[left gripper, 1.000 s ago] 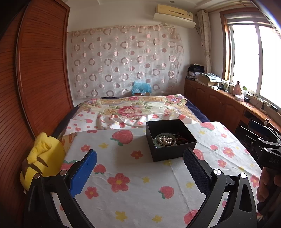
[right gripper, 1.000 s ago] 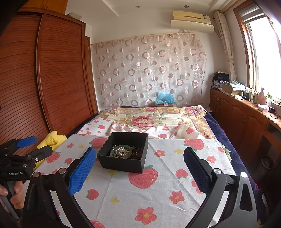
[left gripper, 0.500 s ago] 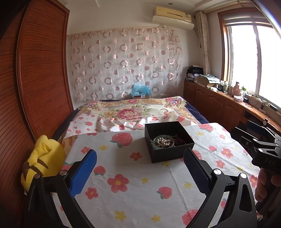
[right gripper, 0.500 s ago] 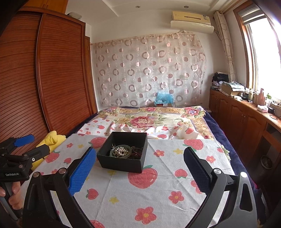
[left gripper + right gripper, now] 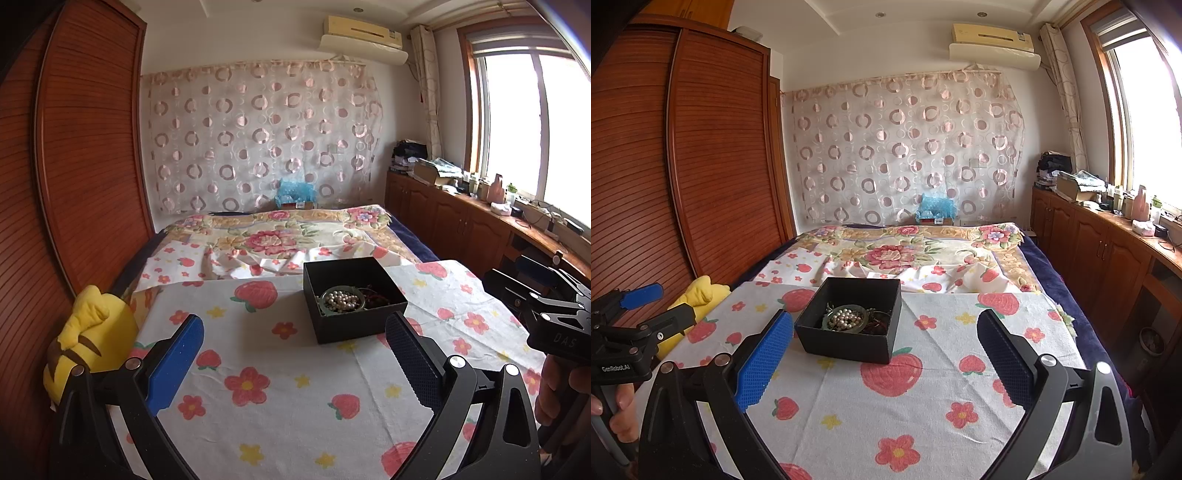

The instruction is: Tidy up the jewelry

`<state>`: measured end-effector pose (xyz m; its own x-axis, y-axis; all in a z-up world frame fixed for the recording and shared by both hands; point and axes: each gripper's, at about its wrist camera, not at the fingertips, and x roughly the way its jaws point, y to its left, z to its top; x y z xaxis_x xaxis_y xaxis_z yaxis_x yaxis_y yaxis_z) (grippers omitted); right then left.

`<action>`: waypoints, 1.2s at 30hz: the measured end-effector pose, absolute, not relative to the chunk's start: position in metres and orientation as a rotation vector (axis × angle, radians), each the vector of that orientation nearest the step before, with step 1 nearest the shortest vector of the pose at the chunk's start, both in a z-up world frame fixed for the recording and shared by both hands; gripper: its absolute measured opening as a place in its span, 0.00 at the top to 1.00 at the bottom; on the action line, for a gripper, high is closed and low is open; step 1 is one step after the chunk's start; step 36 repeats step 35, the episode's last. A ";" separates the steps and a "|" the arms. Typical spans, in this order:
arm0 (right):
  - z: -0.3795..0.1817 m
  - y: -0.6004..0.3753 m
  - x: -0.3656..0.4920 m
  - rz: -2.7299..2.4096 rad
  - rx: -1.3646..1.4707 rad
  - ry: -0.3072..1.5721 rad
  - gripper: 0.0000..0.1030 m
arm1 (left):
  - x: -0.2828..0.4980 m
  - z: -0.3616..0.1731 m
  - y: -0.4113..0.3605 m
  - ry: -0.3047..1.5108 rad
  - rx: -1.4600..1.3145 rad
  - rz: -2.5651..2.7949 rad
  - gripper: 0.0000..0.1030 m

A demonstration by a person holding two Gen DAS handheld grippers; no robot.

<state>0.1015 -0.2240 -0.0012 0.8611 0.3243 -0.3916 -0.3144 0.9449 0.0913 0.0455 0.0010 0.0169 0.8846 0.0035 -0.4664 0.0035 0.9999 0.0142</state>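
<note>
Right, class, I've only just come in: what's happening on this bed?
A person holds a gripper in each hand above a flowered cloth. An open black box on it holds a pearl strand in a greenish bangle, plus darker jewelry. The left gripper and right gripper are both open, empty and short of the box.

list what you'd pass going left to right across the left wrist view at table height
yellow plush toy → black box holding a pearl bracelet → right hand-held gripper at the picture's right edge

Bare cloth (image 5: 280, 373) before black box (image 5: 354, 326); box top open; yellow plush (image 5: 92, 332) at left edge.
</note>
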 end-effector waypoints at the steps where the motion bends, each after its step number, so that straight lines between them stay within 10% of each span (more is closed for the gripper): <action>1: -0.001 -0.224 0.101 0.334 0.024 0.414 0.03 | 0.046 0.017 0.001 0.486 0.015 0.000 0.08; 36: -0.001 -0.225 0.101 0.334 0.025 0.412 0.03 | 0.045 0.017 0.001 0.485 0.014 -0.002 0.08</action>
